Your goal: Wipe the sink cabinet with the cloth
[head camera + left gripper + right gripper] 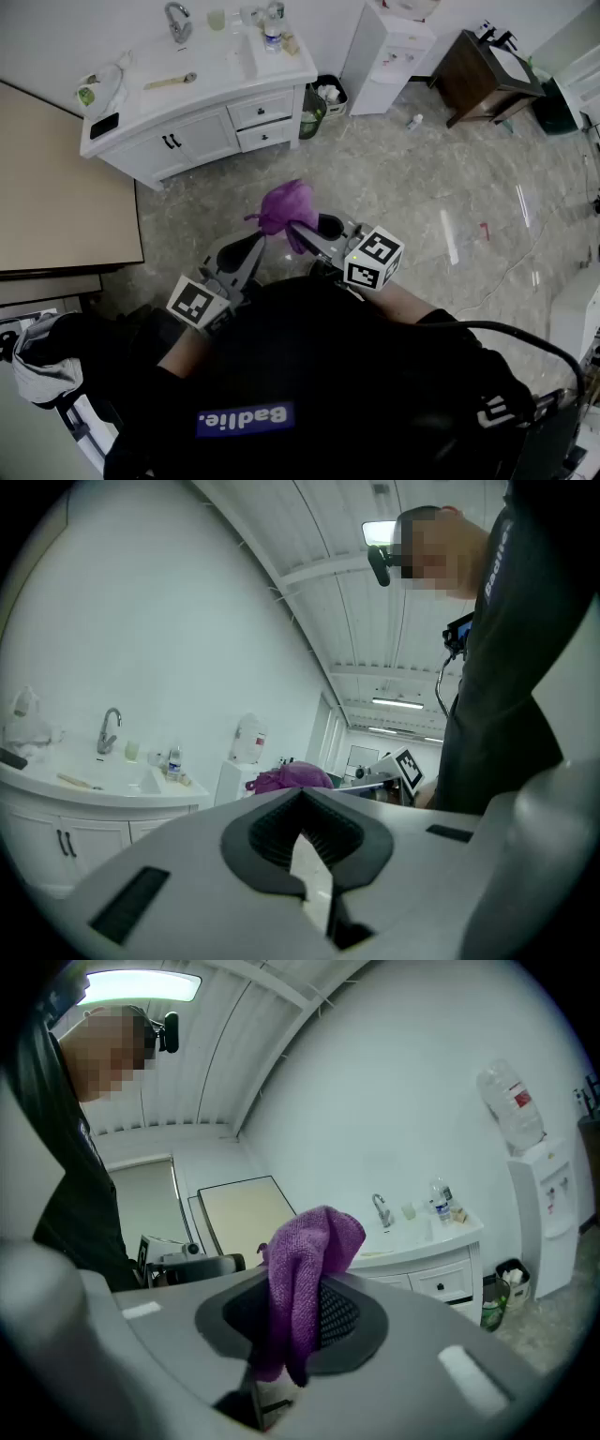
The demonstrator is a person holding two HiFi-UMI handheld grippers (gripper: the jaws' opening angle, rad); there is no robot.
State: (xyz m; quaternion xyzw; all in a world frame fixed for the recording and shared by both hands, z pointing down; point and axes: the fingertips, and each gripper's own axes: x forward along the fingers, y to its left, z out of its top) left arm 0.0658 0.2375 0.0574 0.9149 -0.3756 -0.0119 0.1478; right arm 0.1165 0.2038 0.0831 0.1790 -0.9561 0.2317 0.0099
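The white sink cabinet [202, 136] stands at the far left of the room, with a faucet [177, 21] over its basin; it also shows in the left gripper view [94, 822] and the right gripper view [441, 1274]. A purple cloth [286, 204] hangs bunched between the jaws of my right gripper [298, 225], which is shut on it [305, 1269]. My left gripper [260, 240] is held beside it at chest height, shut with nothing in it [302, 794]. Both grippers are well short of the cabinet, above the marble floor.
A water dispenser [389, 52] and a small bin [319, 103] stand right of the cabinet. A brown table [487, 70] is at the far right, a beige panel [56, 187] at the left. Bottles, a brush and a black phone [103, 125] lie on the counter.
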